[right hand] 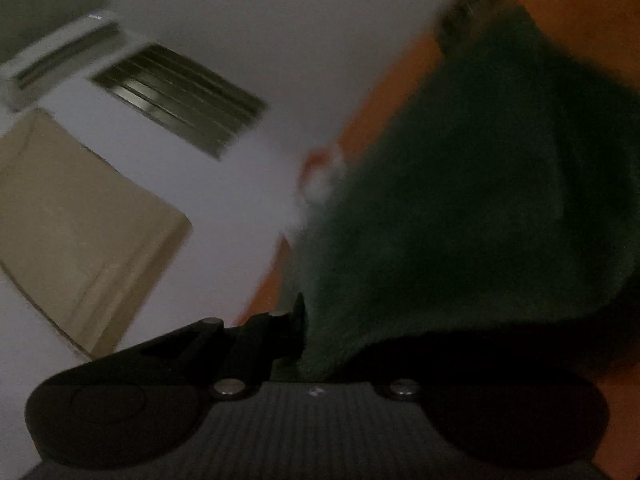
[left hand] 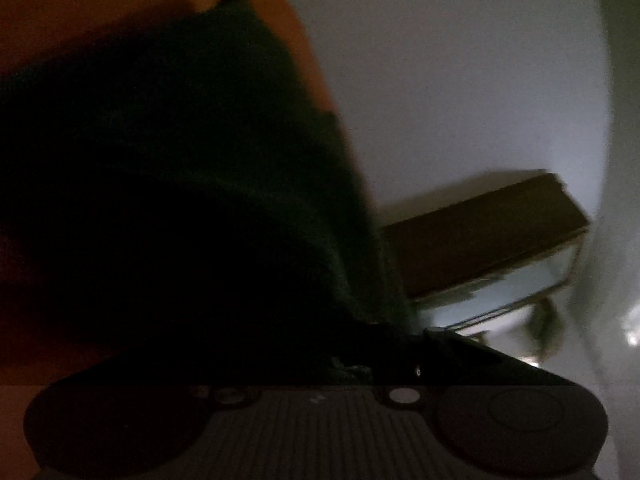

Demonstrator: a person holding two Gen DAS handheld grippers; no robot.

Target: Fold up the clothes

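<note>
A dark green garment lies bunched on an orange surface and fills the left and middle of the left wrist view. My left gripper is shut on its near edge; only the right finger shows, the other is buried under cloth. In the right wrist view the same green garment covers the right half over the orange surface. My right gripper is shut on a fold of it, with the left finger pressed against the cloth and the other hidden. Both views are dim and blurred.
A brown cardboard box stands on a pale floor to the right, above a metal-framed glass piece. The right wrist view shows a flat cardboard sheet, a slatted dark panel and a white unit.
</note>
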